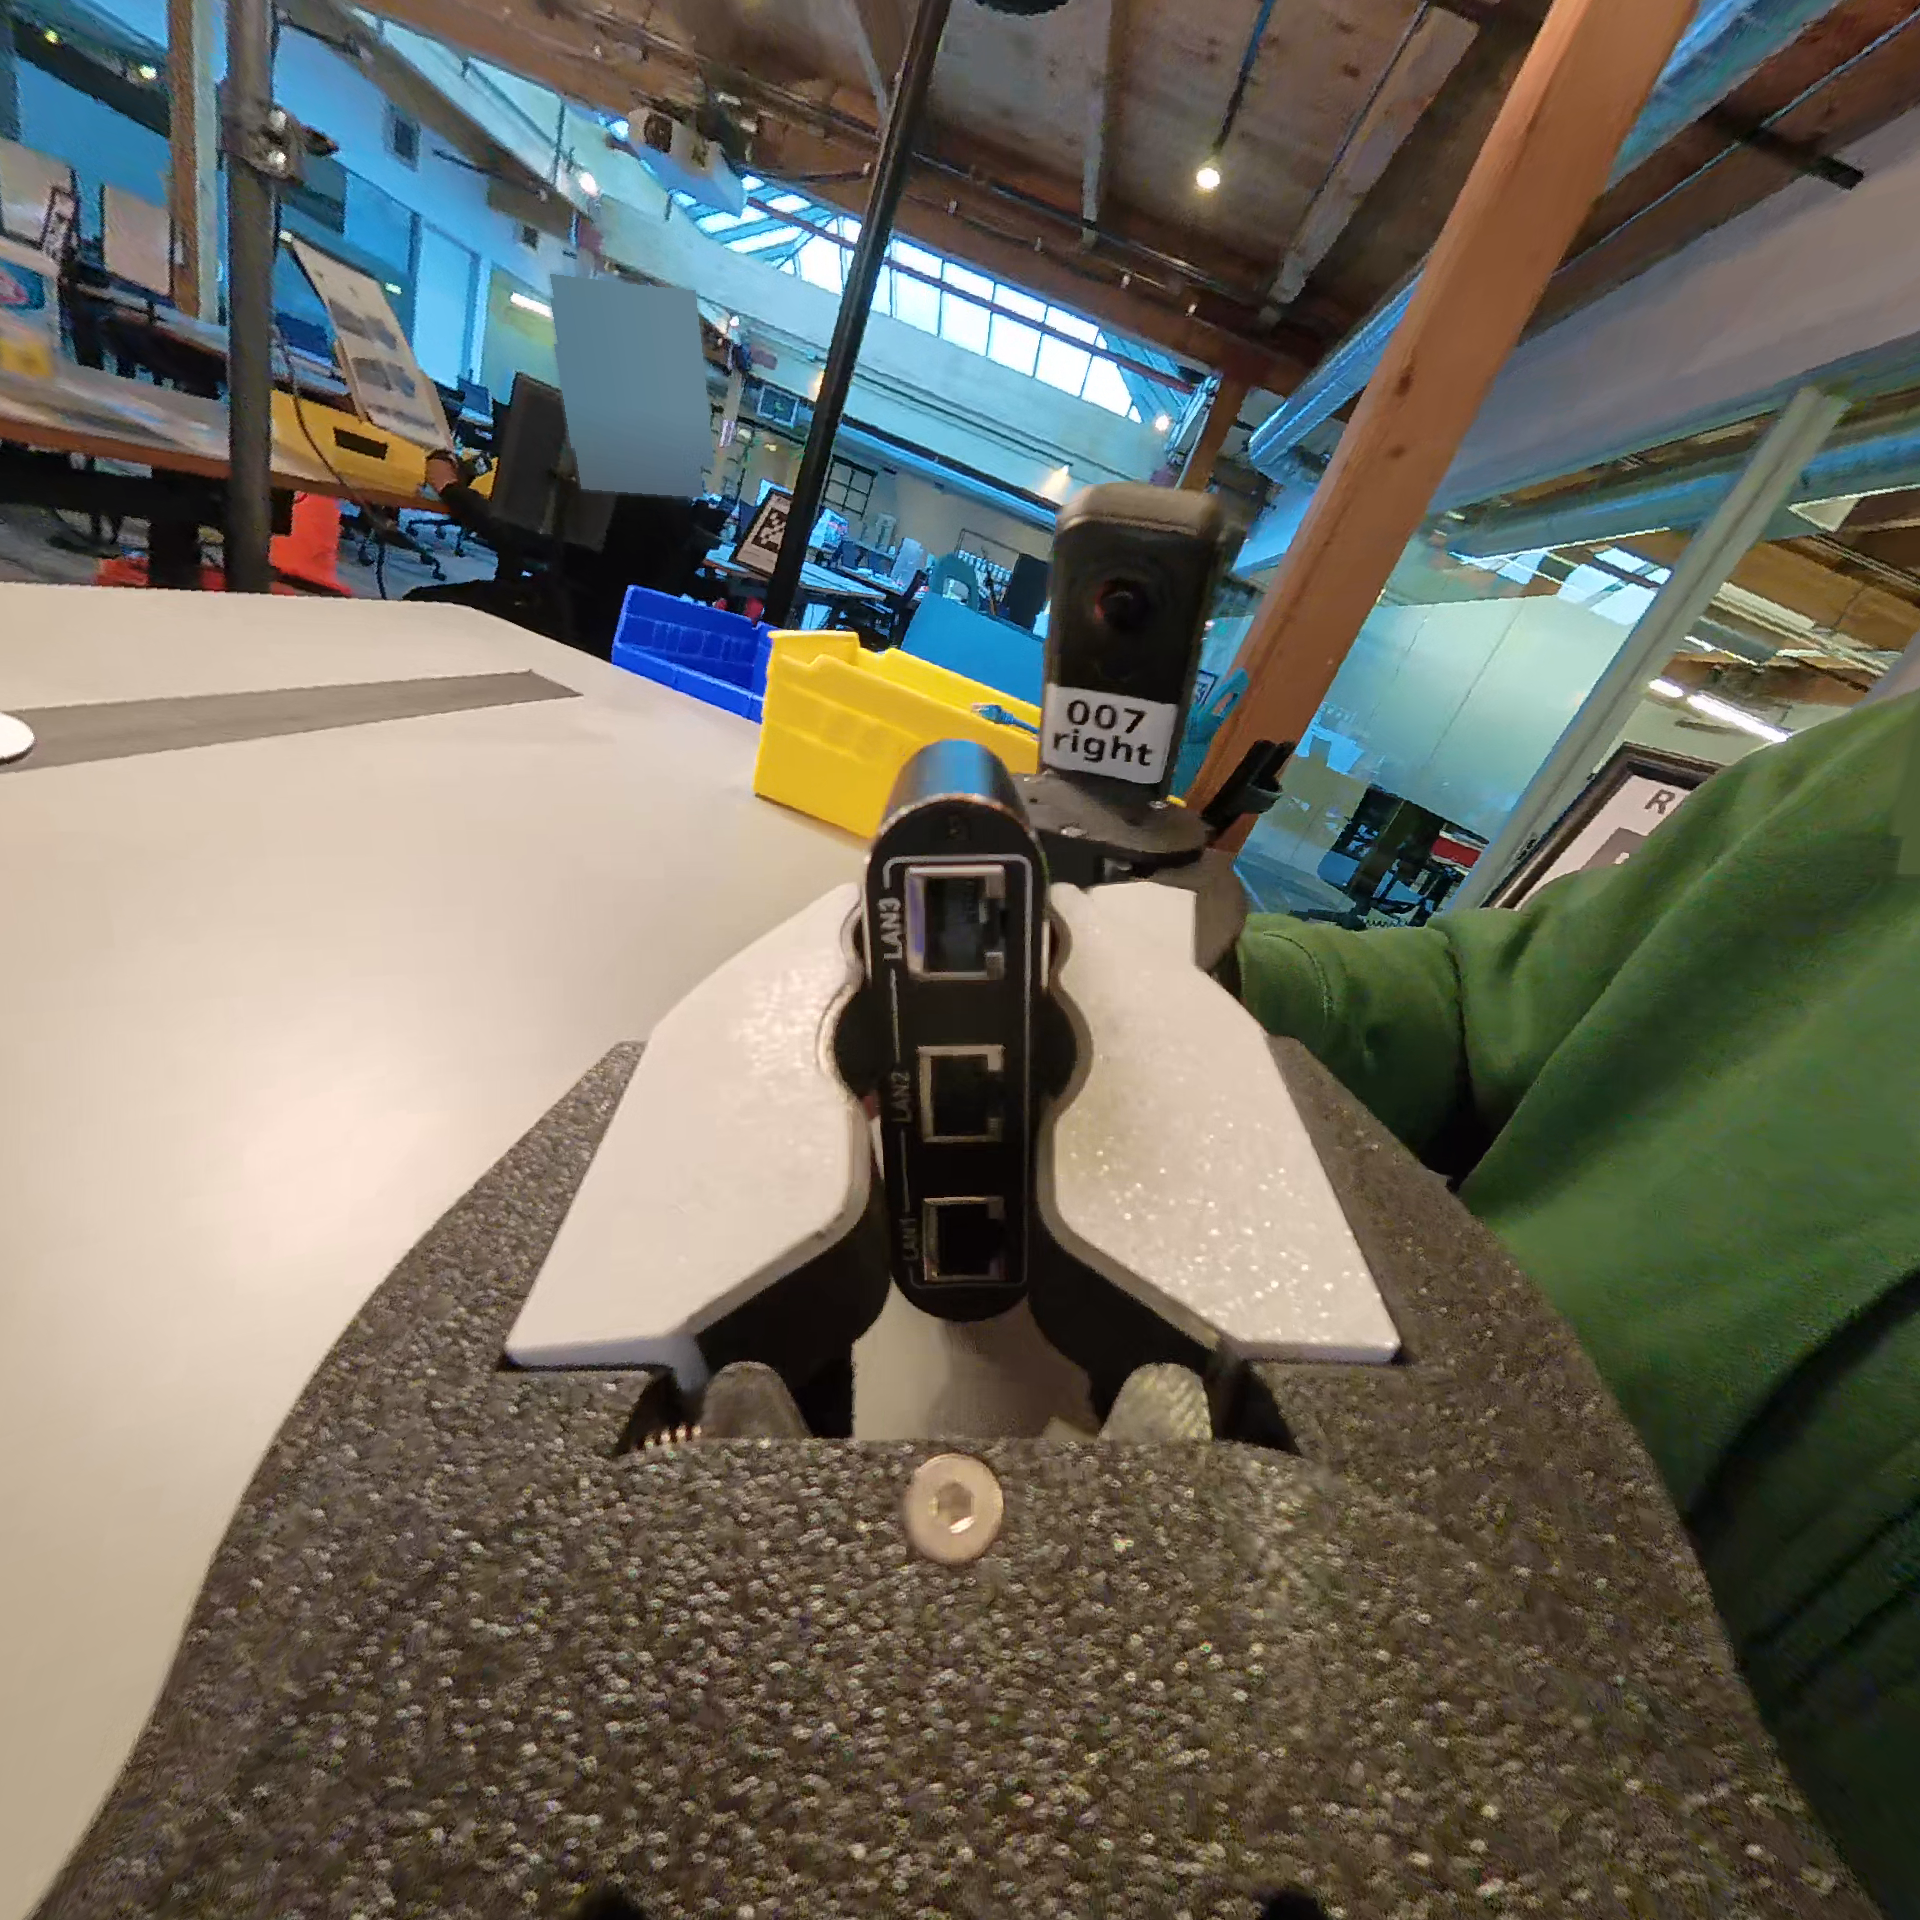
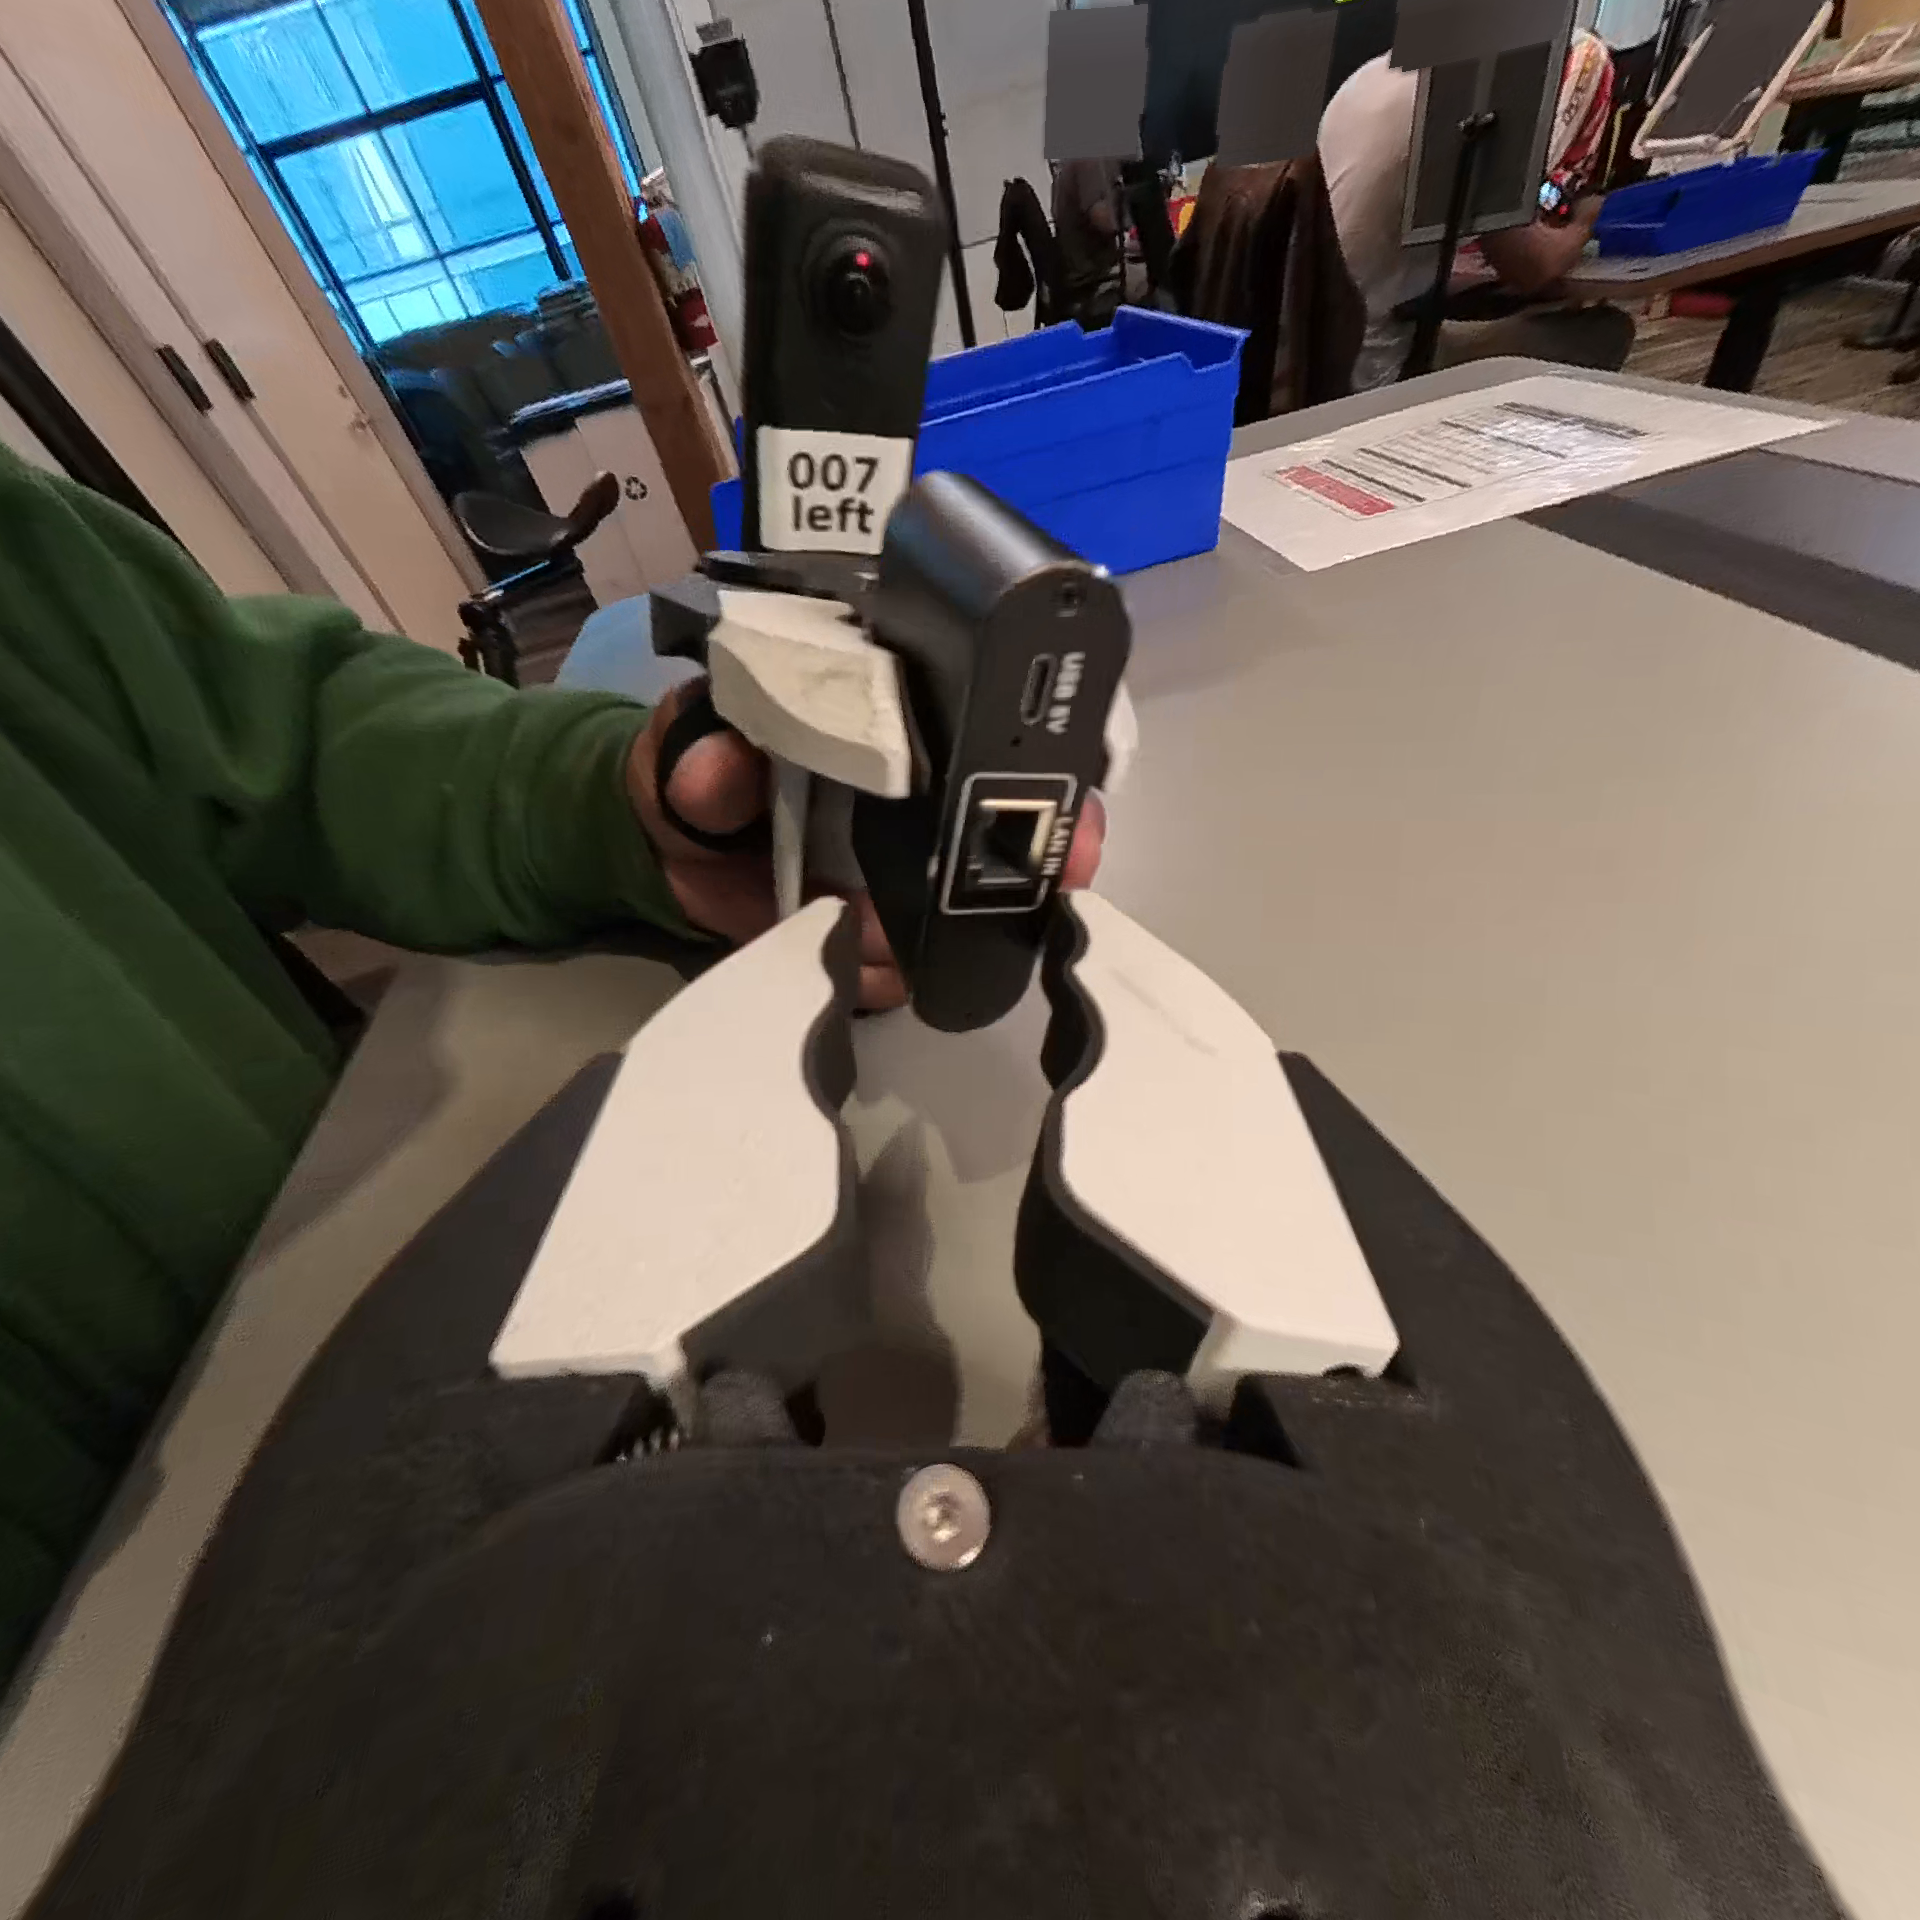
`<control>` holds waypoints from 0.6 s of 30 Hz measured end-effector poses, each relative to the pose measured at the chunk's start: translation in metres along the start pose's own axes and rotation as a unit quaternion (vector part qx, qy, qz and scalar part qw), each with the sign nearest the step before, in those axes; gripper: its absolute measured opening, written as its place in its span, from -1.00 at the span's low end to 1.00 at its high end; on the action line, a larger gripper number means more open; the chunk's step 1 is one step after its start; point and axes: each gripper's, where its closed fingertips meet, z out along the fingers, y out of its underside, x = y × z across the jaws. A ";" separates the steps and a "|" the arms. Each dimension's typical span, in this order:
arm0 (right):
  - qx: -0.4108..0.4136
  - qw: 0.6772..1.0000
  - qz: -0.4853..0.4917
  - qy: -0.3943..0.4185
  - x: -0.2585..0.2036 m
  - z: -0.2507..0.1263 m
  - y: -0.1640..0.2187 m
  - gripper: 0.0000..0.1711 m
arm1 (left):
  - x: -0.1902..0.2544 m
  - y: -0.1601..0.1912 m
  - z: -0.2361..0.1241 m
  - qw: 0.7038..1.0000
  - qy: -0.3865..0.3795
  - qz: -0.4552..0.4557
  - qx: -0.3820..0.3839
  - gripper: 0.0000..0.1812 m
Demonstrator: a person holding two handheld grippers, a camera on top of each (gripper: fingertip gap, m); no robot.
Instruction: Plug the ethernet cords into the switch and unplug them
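The black switch (image 1: 961,1101) is clamped upright between the white fingers of my left gripper (image 1: 956,935), above the grey table (image 1: 312,935). Its three ports on this end face the left wrist camera and are empty. In the right wrist view the switch (image 2: 997,748) shows its other end, with one empty network port and a small power socket. My right gripper (image 2: 956,925) is open, and the switch's lower end hangs between its fingertips. The left gripper (image 2: 966,717) is seen beyond, held by a hand. No cord is plugged in.
A yellow bin (image 1: 831,727) and a blue bin (image 1: 686,644) stand at the table's far edge. The blue bin (image 2: 1081,436) and a laminated sheet (image 2: 1507,457) show in the right wrist view. A green sleeve (image 1: 1662,1143) is at the right. People sit at a far table. The tips of both grippers are at nearly the same place.
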 end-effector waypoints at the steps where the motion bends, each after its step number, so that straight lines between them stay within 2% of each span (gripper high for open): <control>1: -0.002 1.000 0.008 0.002 0.001 0.000 0.001 -0.67 | 0.001 -0.001 0.000 1.000 0.000 0.004 0.002 -0.70; 5: -0.005 1.000 -0.008 0.008 0.003 -0.007 0.002 -0.69 | -0.002 0.003 0.001 1.000 -0.008 0.005 -0.014 -0.67; 11: -0.034 0.995 -0.060 0.066 0.014 -0.032 0.001 -0.70 | -0.012 0.004 -0.004 0.999 -0.029 0.002 -0.031 -0.60; 18: -0.062 0.974 -0.098 0.193 0.040 -0.095 -0.013 -0.72 | -0.017 0.005 -0.005 0.998 -0.048 0.007 -0.038 -0.59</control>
